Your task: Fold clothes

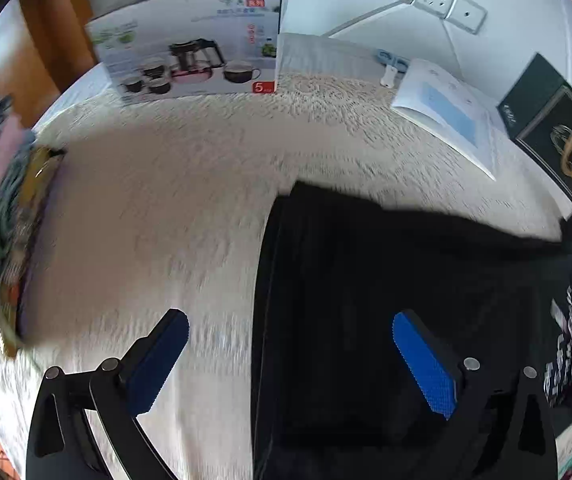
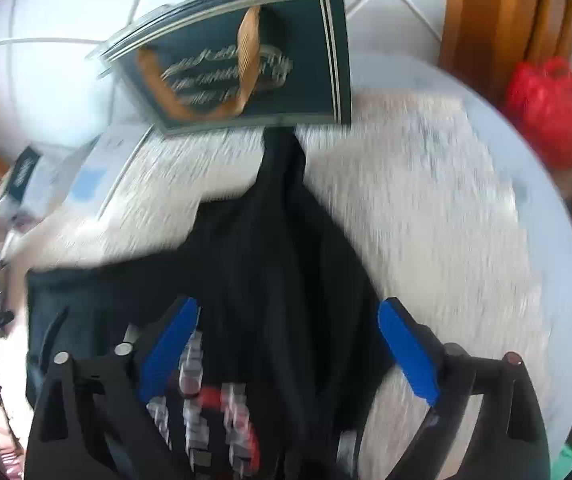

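The black shirt (image 1: 406, 280) lies flat under both wide-open, empty claws: left claw (image 1: 290, 360), right claw (image 2: 288, 344). Only the right view shows its red-and-white print (image 2: 210, 412) by the left finger.

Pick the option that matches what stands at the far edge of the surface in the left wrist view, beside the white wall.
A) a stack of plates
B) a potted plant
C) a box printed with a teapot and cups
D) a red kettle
C: the tea set box stands upright at the far edge of the white cloth-covered surface, its front showing a teapot and cups.
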Available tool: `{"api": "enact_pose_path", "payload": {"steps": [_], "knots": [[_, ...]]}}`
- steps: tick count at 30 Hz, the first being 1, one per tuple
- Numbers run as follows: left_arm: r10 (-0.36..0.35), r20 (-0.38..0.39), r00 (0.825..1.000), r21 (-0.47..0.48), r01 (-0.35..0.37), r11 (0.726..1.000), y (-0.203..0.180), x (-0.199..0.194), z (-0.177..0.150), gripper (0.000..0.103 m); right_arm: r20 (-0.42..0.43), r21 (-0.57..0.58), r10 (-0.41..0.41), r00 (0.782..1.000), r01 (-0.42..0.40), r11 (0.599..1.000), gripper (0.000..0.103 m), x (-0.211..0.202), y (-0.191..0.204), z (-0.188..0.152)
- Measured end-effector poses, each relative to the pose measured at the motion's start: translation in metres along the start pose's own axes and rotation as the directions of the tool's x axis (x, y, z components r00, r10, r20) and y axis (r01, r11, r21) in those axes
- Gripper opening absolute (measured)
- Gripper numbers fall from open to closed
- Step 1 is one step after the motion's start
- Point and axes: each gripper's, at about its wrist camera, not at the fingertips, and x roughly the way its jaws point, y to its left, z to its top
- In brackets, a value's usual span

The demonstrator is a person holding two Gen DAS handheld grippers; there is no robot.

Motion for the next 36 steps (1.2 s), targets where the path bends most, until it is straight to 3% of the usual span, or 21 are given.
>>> {"api": "enact_pose_path", "payload": {"steps": [10,18,19,20,22,23,24,26,30,36], "knots": [[0.007,-0.101,0.995,-0.005,-0.007,1.0,0.001,0.054,0.046,0.103,-0.078,0.033,-0.065,0.995,0.068,0.997,0.097,0.075,0.003,0.077],[0.026,-0.093,0.995,0.04,-0.022,0.999,-0.009,0.076,0.07,0.103,-0.135,-0.02,-0.098,0.986,0.096,0.995,0.097,0.117,0.015,0.08],[0.024,-0.1,0.995,0.045,-0.019,0.999,-0.011,0.075,0.071,0.103,-0.144,-0.047,-0.108,0.984,0.102,0.994,0.082,0.121,0.019,0.078],[0.021,-0.108,0.994,0.049,-0.015,0.999,-0.012,0.073,0.071,0.101,-0.153,-0.075,-0.118,0.981,0.108,0.991,0.043,0.123,0.023,0.076],[0.014,-0.124,0.992,0.056,-0.007,0.998,-0.014,0.071,0.073,0.09,-0.139,-0.129,-0.165,0.976,0.148,0.981,0.018,0.123,0.029,0.071],[0.011,-0.132,0.991,0.059,-0.003,0.998,-0.015,0.07,0.074,0.077,-0.134,-0.145,-0.166,0.977,0.147,0.978,0.007,0.121,0.03,0.069],[0.007,-0.126,0.992,0.064,0.001,0.998,-0.018,0.065,0.075,0.05,-0.115,-0.155,-0.165,0.98,0.146,0.977,0.007,0.115,0.031,0.067],[-0.015,-0.114,0.993,0.047,0.02,0.999,-0.021,0.058,0.075,0.023,-0.066,-0.168,-0.159,0.985,0.146,0.975,0.007,0.101,0.032,0.063],[-0.043,-0.063,0.997,0.027,0.045,0.999,-0.024,0.038,0.069,0.021,0.036,-0.181,-0.104,0.994,0.109,0.977,0.006,0.057,0.031,0.048],[-0.097,0.11,0.989,0.058,0.092,0.994,-0.014,-0.032,0.027,0.021,0.169,-0.201,0.024,0.985,0.011,0.979,0.006,-0.024,0.015,0.001]]}}
